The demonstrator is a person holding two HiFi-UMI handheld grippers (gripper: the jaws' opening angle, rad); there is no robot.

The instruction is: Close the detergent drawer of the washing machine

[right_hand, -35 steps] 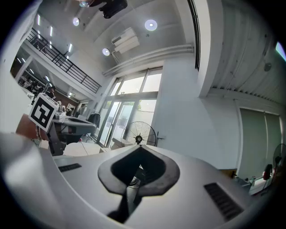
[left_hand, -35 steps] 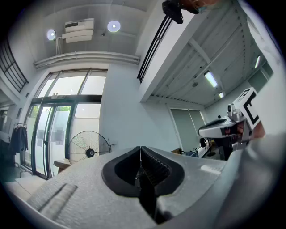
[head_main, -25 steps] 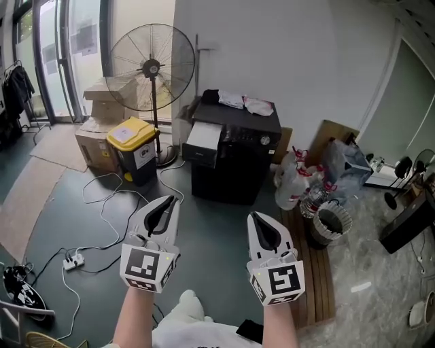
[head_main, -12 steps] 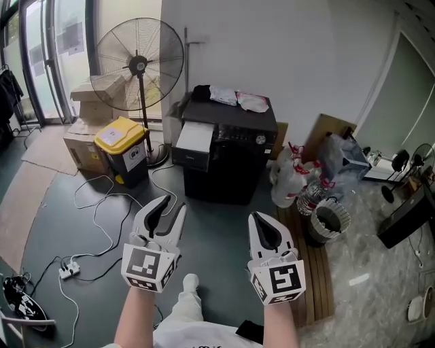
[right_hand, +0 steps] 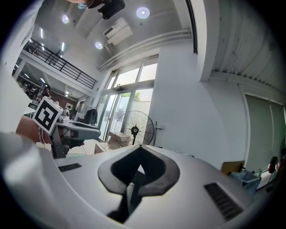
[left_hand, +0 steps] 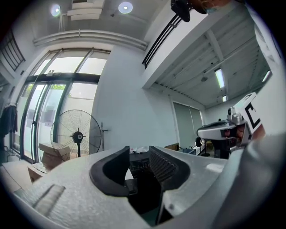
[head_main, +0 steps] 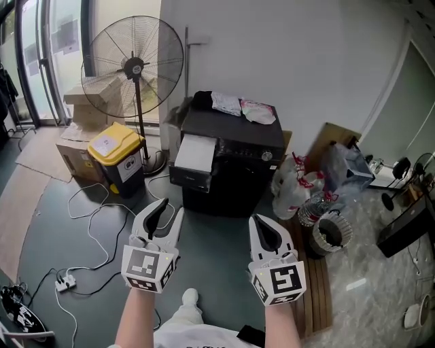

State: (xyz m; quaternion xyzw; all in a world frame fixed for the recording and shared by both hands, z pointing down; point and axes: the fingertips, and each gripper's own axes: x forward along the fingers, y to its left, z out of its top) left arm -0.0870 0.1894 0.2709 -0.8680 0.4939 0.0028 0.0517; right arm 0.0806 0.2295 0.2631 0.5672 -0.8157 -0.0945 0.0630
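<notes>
The washer (head_main: pixel 234 160) is black, its drawer (head_main: pixel 195 153) white. The bin (head_main: pixel 117 144) has a yellow lid on a dark body. The left gripper (head_main: pixel 171 206) and right gripper (head_main: pixel 257 223) are white, with black-and-white square-patterned cubes. The floor (head_main: pixel 81 224) is dark grey-green.

Jaws of the left gripper (head_main: pixel 171 209) have just opened; washing machine (head_main: pixel 238 170) looks nearer.

Bright, even daylight comes through the tall windows (head_main: pixel 64 41) at the left, helped by round ceiling lights (left_hand: pixel 125 6). Shadows are soft. Both gripper views bulge strongly and go black at the corners.
</notes>
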